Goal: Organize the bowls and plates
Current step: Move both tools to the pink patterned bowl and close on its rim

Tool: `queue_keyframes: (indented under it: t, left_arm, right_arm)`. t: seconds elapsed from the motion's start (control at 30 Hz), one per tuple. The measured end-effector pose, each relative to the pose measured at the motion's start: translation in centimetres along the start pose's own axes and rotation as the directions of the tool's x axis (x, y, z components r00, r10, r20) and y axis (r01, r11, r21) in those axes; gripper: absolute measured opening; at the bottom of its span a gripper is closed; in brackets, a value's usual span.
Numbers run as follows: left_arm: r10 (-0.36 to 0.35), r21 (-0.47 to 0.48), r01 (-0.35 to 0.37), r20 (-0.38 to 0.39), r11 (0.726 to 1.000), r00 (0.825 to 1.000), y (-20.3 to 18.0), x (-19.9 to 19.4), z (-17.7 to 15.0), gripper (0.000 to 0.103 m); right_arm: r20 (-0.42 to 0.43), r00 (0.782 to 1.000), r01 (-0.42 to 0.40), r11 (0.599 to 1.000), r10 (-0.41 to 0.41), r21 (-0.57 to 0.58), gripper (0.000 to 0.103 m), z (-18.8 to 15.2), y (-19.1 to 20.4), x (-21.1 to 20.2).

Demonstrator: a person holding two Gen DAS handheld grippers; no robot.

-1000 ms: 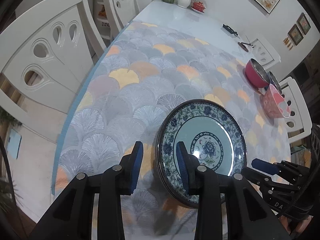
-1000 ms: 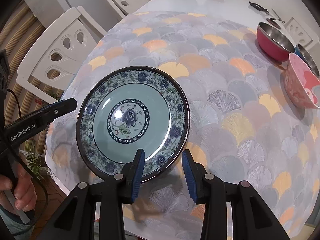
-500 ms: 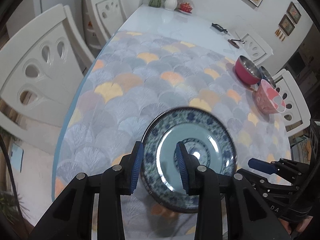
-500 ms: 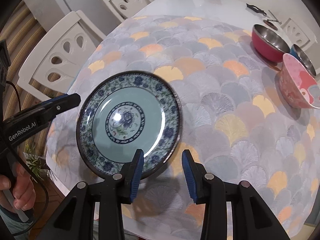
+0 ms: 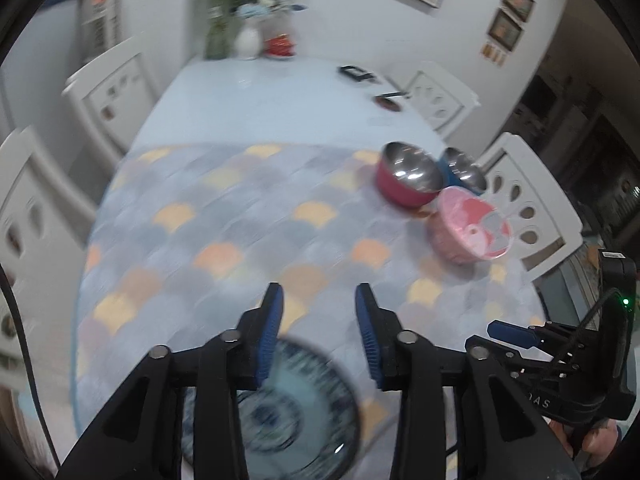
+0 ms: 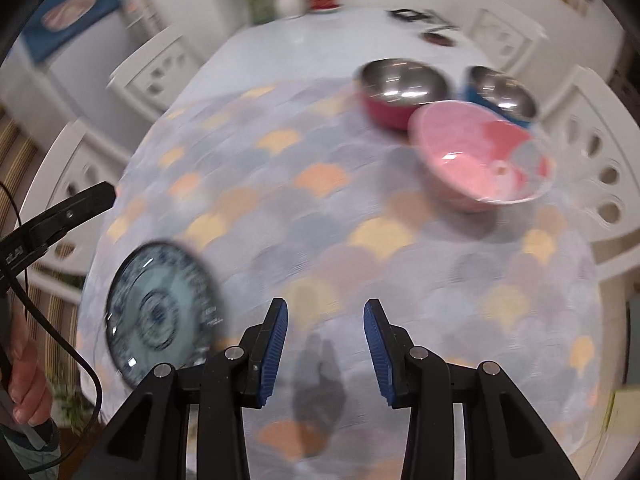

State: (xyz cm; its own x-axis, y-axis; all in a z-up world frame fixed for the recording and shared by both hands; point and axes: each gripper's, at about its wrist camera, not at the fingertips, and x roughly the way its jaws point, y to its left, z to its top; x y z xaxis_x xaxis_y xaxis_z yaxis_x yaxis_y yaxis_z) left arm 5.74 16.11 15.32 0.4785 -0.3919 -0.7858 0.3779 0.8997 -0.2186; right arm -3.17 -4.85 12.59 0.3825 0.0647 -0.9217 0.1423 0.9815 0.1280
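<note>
A blue-and-white patterned plate lies on the scalloped tablecloth near the front edge, partly under my left gripper, which is open and empty above it. In the right wrist view the plate sits at lower left and my right gripper is open and empty over bare cloth. A pink bowl, a red steel-lined bowl and a blue steel-lined bowl cluster at the far right. Both views are motion-blurred.
White chairs stand around the table. A vase with flowers, a small red dish and dark small items sit at the table's far end. The right gripper also shows in the left wrist view.
Both grippers have lifted and pulled back from the plate and tilted up toward the bowls. The plate now sits lower in both views. Both stay open.
</note>
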Motion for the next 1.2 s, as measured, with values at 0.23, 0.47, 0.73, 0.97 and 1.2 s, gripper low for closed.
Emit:
queue_keyframes:
  t: [0.23,0.47,0.73,0.97,1.2]
  left_arm:
    - [-0.101,0.031,0.102,-0.03,0.994,0.994,-5.8,4.1,4.1,0.054]
    - [-0.193,0.011,0.195,-0.102,0.981,0.976,-10.7,9.5,6.8,0.063]
    - [-0.192,-0.052,0.185,-0.206,0.981,0.96,-13.3,17.1,7.2,0.055]
    - [-0.166,-0.075,0.152,-0.246,0.986,0.955,-14.0,20.4,7.1,0.039]
    - [-0.17,-0.079,0.154,-0.262,0.985,0.95,-14.5,21.4,6.6,0.02]
  right_arm:
    - [0.044,0.996,0.07,0.987,-0.077,0.146,0.055,2.6,-8.3,-1.3]
    - [0.053,0.992,0.1,0.973,-0.114,0.207,0.056,5.8,-14.8,-1.1]
    - [0.007,0.997,0.072,0.976,-0.075,0.208,0.058,9.7,-19.5,3.4]
    - [-0.042,0.998,0.045,0.987,-0.039,0.152,0.058,10.7,-20.6,6.9]
    - [-0.067,0.998,0.025,0.994,-0.018,0.104,0.045,10.7,-20.8,8.3]
